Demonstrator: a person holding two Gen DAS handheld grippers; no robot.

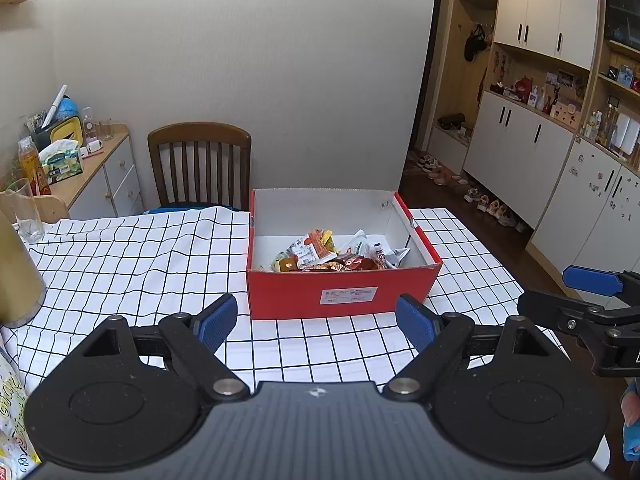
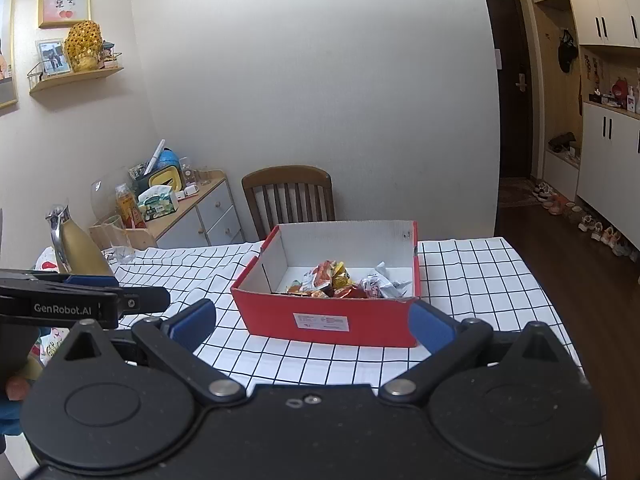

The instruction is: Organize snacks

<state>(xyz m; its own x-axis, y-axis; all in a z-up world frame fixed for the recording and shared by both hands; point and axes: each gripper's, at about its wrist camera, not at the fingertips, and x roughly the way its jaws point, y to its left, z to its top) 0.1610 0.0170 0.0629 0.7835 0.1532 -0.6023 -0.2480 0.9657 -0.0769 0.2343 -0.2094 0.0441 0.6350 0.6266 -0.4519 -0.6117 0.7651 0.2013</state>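
Observation:
A red cardboard box (image 1: 340, 294) with a white inside stands on the checked tablecloth (image 1: 132, 256). Several snack packets (image 1: 340, 252) lie heaped in its near half. My left gripper (image 1: 316, 322) hovers just in front of the box, open, with nothing between its blue pads. In the right wrist view the same box (image 2: 328, 322) and snack packets (image 2: 344, 280) sit ahead. My right gripper (image 2: 312, 324) is open and empty, its right pad close to the box's near right corner. Each gripper shows at the other view's edge.
A gold jug (image 1: 16, 280) and a drinking glass (image 1: 28, 212) stand at the table's left. A printed bag (image 1: 12, 412) lies at the near left edge. Behind the table are a wooden chair (image 1: 200, 160) and a sideboard (image 1: 100, 172) with bottles. Shoes line the floor at right.

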